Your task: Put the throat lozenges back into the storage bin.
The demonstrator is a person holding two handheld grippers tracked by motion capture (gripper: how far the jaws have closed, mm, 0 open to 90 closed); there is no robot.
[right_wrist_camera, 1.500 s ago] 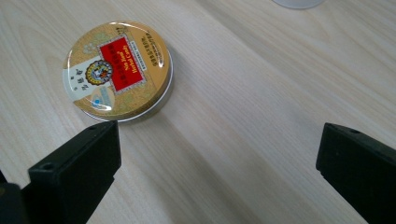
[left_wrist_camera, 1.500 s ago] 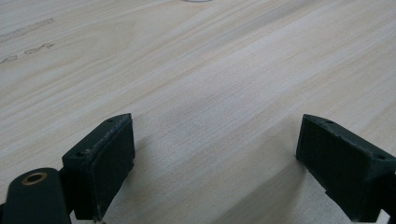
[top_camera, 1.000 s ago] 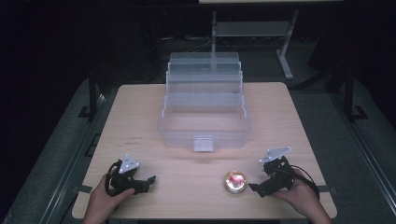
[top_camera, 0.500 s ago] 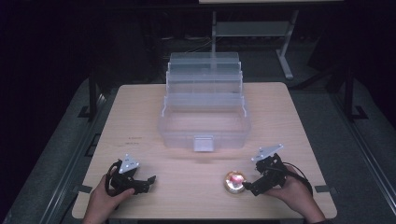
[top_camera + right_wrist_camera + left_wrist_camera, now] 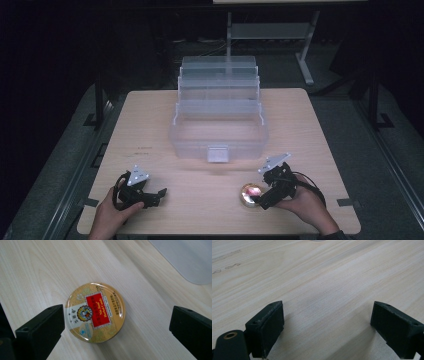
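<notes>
Five items, listed largest first. Item one: wooden table [image 5: 150,115], pale grain, carrying everything else. Item two: clear plastic tiered box [image 5: 219,112], stepped trays rising toward the far side, standing at the table's middle and far half, with a small latch on its near wall; a corner of it shows at the upper right of the right gripper view. Item three: right gripper [image 5: 265,199], held at the near right of the table, jaws spread wide and gripping nothing. Item four: left gripper [image 5: 159,195], held at the near left, well apart from the tin, jaws likewise wide open over bare wood and empty. Item five: round candy tin [image 5: 95,312], gold rim with a red label, lying flat on the table, lid up, near the box's near right corner. Relation of note: the tin sits just left of the right gripper on the table and, in the right gripper view, lies between the two jaws but off centre, close beside the left jaw and clearly apart from the right one. Being round, it offers no long axis to line up on. Judgement: the right gripper is far the nearer, and should shift so the tin centres before closing.
</notes>
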